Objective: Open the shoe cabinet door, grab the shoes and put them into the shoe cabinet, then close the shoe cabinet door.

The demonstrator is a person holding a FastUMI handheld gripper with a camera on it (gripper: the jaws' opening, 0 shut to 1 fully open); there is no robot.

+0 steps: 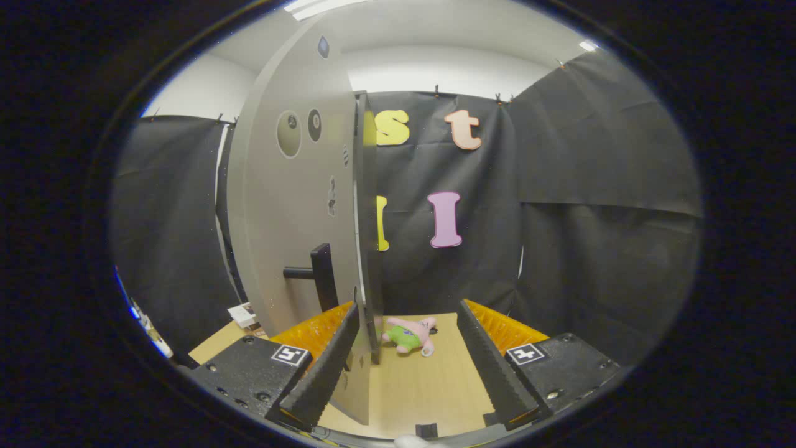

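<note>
The grey shoe cabinet door (292, 205) stands swung open, and I see it almost edge-on. Its front edge (362, 218) runs down between my fingers, close beside the left finger (326, 367). A black bar handle (320, 274) sticks out of the door's face, just beyond the left finger. My gripper (408, 308) is open, with a wide gap between the fingers, and the right finger (491, 361) stands well clear of the door. Nothing is held.
A pink plush toy (410, 335) with green shorts lies on the light wooden surface (429, 386) just beyond the fingertips, right of the door edge. Black cloth walls close off the back and the right. A small white object (242, 314) sits low behind the door, at left.
</note>
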